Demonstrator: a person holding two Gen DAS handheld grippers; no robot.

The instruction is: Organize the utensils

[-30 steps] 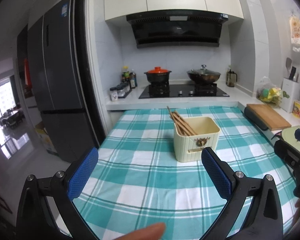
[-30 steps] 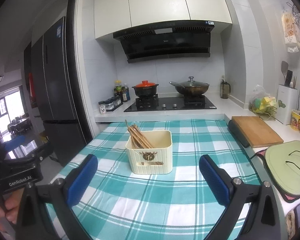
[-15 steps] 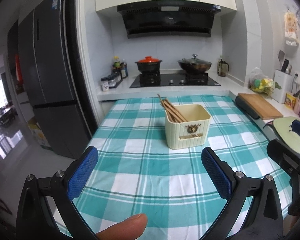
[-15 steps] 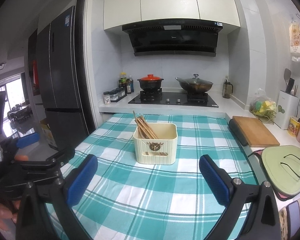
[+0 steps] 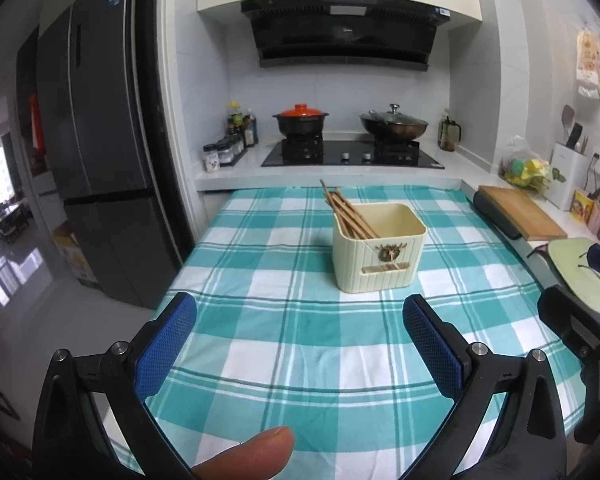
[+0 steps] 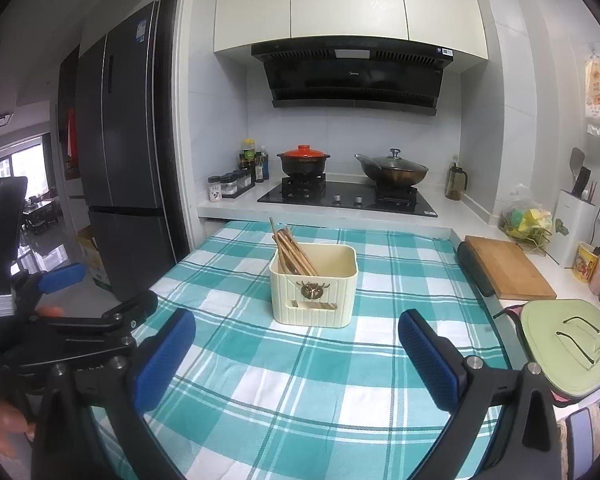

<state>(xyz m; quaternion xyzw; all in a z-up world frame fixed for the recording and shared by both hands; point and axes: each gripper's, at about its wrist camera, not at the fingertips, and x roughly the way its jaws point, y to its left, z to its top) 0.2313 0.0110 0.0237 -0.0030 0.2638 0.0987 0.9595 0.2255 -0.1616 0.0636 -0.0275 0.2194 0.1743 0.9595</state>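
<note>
Chopsticks (image 5: 348, 216): bundled in cream holder (image 5: 380, 252), beyond both fingers. Left gripper (image 5: 300, 344), right gripper (image 6: 296, 354): fingers spread, empty. Bench (image 5: 284, 320): no loose utensils; task apparently complete.

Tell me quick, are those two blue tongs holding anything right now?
Left tongs: open, holding nothing.
Right tongs: open, holding nothing.
</note>
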